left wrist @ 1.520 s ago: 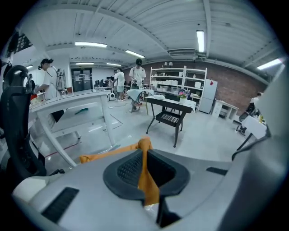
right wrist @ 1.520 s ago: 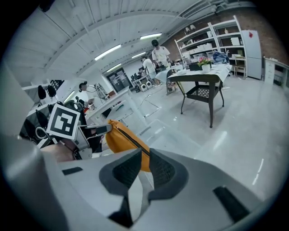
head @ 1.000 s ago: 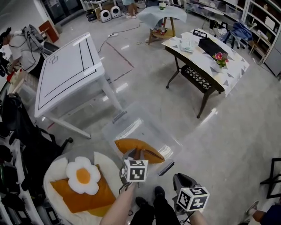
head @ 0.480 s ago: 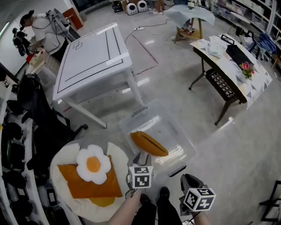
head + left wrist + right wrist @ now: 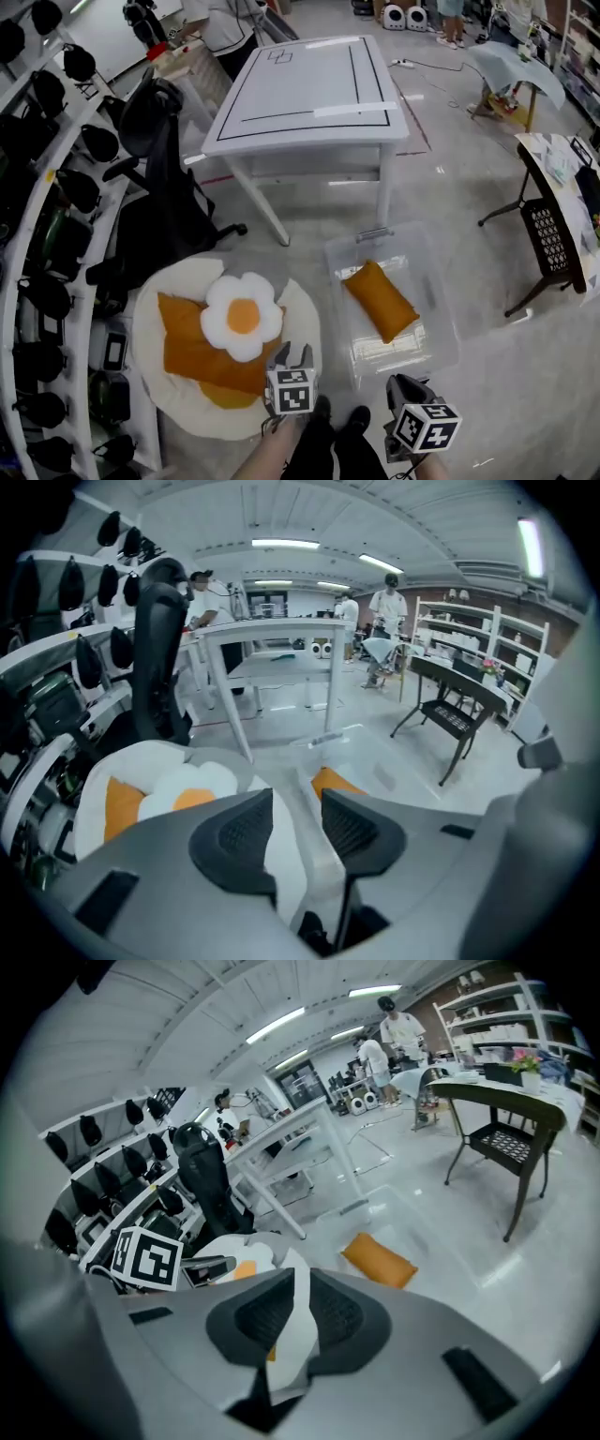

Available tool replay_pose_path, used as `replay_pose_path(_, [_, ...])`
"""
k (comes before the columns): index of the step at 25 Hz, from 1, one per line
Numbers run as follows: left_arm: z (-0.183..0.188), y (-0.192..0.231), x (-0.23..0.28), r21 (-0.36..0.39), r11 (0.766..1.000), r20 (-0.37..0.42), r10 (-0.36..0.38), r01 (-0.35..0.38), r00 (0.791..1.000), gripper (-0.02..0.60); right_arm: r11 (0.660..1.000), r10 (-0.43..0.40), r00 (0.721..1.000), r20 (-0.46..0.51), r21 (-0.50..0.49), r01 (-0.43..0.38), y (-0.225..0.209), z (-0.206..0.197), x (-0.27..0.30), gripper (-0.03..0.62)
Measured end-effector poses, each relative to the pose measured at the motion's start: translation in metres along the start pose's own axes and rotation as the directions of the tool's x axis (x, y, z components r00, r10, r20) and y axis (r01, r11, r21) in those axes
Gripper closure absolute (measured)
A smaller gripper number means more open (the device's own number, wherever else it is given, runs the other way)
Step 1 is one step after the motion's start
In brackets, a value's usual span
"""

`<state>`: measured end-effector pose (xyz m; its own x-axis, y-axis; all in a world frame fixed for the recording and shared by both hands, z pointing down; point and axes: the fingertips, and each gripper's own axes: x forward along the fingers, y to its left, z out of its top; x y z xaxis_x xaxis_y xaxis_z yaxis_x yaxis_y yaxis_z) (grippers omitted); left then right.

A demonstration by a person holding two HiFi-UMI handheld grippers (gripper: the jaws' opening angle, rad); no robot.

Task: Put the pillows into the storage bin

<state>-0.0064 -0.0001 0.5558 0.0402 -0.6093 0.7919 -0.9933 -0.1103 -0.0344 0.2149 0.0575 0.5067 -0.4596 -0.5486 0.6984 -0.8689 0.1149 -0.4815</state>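
Head view, nearest things first: the left gripper (image 5: 289,354) hangs over the near rim of a round cream cushion (image 5: 155,394) on the floor. The right gripper (image 5: 401,384) hangs to its right, just short of the near end of the storage bin (image 5: 417,262). In the left gripper view the jaws stand well apart, having just been opening, and nothing is between them; only cushion and floor show through the gap. In the right gripper view the jaws stand a narrow gap apart and also hold nothing. A little farther, on the cushion at the left, a white flower pillow (image 5: 243,317) with a yellow centre lies on an orange square pillow (image 5: 187,349). A yellower pillow (image 5: 223,397) peeks out under that one's near edge. To the right, beside the cushion, the clear bin sits on the floor with one orange pillow (image 5: 382,298) lying slantwise inside. Beyond both stands a white table, its tabletop (image 5: 305,94) marked with black lines. The task looks partly done: one pillow is stowed, those on the cushion are left, and the flower pillow on top seems the likeliest next pick.
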Motion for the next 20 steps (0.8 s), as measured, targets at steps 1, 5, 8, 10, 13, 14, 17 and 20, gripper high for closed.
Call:
replay_pose_path(1, [-0.006, 0.015, -0.002, -0.031, 0.999, -0.001, 0.021, -0.021, 1.0, 0.439, 1.0, 0.016, 1.0, -0.019, -0.019, -0.017, 0.011, -0.002, 0.009, 0.545])
replay_pose_path(5, [-0.038, 0.077, -0.008, -0.11, 0.989, -0.028, 0.098, -0.101, 0.995, 0.439, 0.992, 0.074, 0.993, -0.094, -0.099, -0.083, 0.058, -0.012, 0.048, 0.545])
replay_pose_path(8, [-0.063, 0.12, -0.009, -0.167, 0.974, -0.05, 0.143, -0.149, 0.988, 0.439, 0.98, 0.105, 0.983, -0.148, -0.155, -0.128, 0.091, -0.019, 0.077, 0.545])
replay_pose_path(10, [-0.074, 0.148, -0.01, -0.215, 0.962, -0.052, 0.163, -0.17, 0.985, 0.439, 0.969, 0.121, 0.976, -0.181, -0.19, -0.156, 0.114, -0.024, 0.098, 0.545])
replay_pose_path(13, [-0.093, 0.188, -0.01, -0.277, 0.94, -0.068, 0.188, -0.2, 0.98, 0.439, 0.951, 0.144, 0.962, -0.234, -0.237, -0.2, 0.152, -0.036, 0.128, 0.545])
replay_pose_path(14, [-0.101, 0.199, -0.01, -0.297, 0.932, -0.076, 0.196, -0.209, 0.978, 0.439, 0.943, 0.151, 0.956, -0.253, -0.253, -0.216, 0.163, -0.041, 0.137, 0.545])
replay_pose_path(17, [-0.124, 0.227, -0.005, -0.356, 0.907, -0.099, 0.204, -0.226, 0.974, 0.439, 0.92, 0.165, 0.936, -0.312, -0.294, -0.26, 0.193, -0.057, 0.165, 0.545])
replay_pose_path(20, [-0.14, 0.25, 0.006, -0.422, 0.878, -0.109, 0.197, -0.225, 0.974, 0.437, 0.897, 0.168, 0.919, -0.358, -0.331, -0.293, 0.217, -0.07, 0.193, 0.545])
